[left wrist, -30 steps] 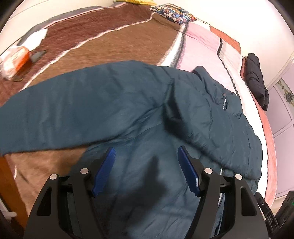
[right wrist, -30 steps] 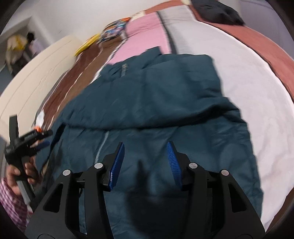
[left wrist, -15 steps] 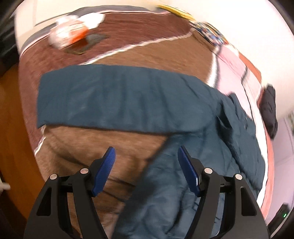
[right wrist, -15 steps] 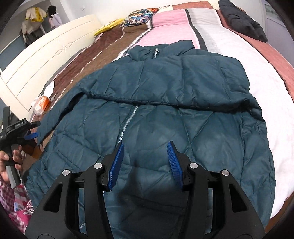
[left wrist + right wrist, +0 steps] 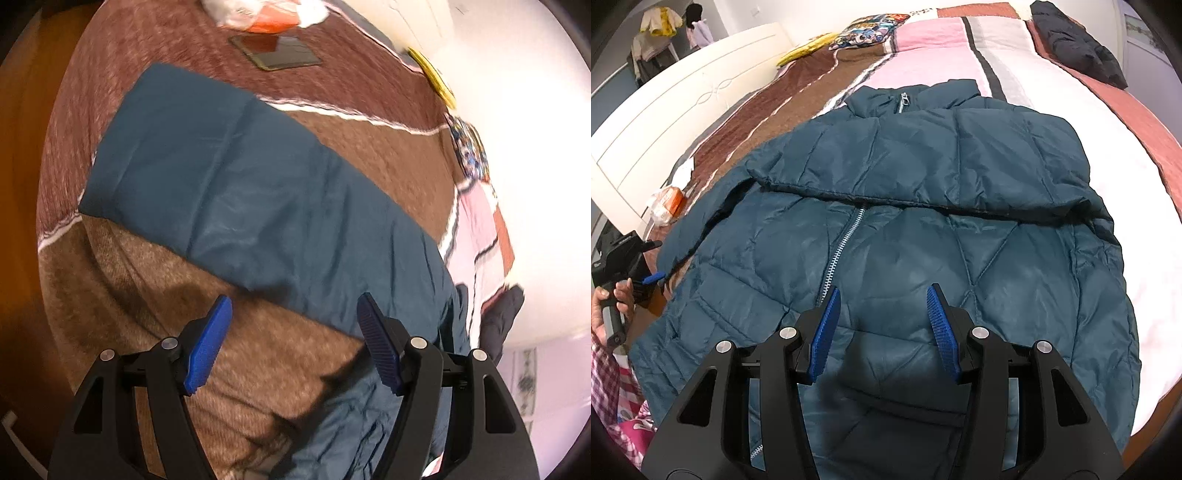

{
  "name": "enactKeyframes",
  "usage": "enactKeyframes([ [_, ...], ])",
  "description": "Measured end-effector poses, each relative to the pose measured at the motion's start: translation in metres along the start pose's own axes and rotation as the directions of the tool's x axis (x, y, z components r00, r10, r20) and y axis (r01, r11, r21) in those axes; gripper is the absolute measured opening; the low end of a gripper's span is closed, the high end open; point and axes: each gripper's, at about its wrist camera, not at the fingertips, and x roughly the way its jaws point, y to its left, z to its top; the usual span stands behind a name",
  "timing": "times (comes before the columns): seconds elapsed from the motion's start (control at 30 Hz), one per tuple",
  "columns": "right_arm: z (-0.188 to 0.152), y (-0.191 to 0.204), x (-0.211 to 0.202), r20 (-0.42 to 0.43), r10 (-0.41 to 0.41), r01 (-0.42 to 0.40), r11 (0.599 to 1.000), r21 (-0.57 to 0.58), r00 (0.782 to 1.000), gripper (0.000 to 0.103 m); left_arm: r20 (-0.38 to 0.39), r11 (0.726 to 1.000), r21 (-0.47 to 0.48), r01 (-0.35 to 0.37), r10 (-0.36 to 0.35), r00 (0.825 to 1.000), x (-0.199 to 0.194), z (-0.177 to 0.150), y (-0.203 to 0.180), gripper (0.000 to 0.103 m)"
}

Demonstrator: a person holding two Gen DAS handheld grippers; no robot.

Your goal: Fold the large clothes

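We saw the teal quilted jacket (image 5: 886, 229) lying zipped, front up, on the striped bed (image 5: 1108, 147), one sleeve (image 5: 229, 192) stretched flat in the left view only, with our left gripper (image 5: 291, 339) and right gripper (image 5: 882, 328) both spread, empty.

Both views are bent by fisheye distortion and ringed with dark vignetting. The left wrist view is smeared by motion blur, and the white wall (image 5: 517, 184) is blown out. The quilted teal puffer jacket (image 5: 923, 229) is evenly lit and sharp.
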Motion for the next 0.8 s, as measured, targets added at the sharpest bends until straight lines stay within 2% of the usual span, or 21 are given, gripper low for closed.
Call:
enactKeyframes([
  [0.23, 0.002, 0.001, 0.009, -0.021, -0.013, 0.013, 1.000, -0.004, 1.000, 0.049, -0.019, 0.991, -0.136, 0.021, -0.023, 1.000, 0.022, 0.002, 0.031, 0.065],
  [0.47, 0.004, 0.002, 0.016, -0.036, -0.018, 0.018, 1.000, -0.010, 0.999, 0.049, 0.047, 0.971, -0.230, 0.068, -0.058, 0.997, 0.022, 0.011, 0.041, 0.064],
  [0.57, 0.004, 0.002, 0.018, -0.042, -0.018, 0.018, 1.000, -0.009, 0.999, 0.049, 0.102, 0.966, -0.236, 0.103, -0.081, 0.991, 0.014, 0.013, 0.041, 0.056],
  [0.63, 0.005, 0.002, 0.019, -0.045, -0.018, 0.017, 1.000, -0.004, 0.999, 0.049, 0.126, 0.970, -0.216, 0.116, -0.090, 0.988, 0.010, 0.016, 0.039, 0.054],
  [0.7, 0.005, 0.000, 0.020, -0.045, -0.014, 0.014, 1.000, 0.004, 0.999, 0.049, 0.126, 0.977, -0.188, 0.096, -0.073, 0.989, 0.011, 0.016, 0.036, 0.053],
  [0.8, 0.006, -0.001, 0.019, -0.039, -0.012, 0.013, 1.000, 0.012, 0.999, 0.049, 0.118, 0.983, -0.177, 0.058, -0.037, 0.992, 0.019, 0.020, 0.038, 0.041],
])
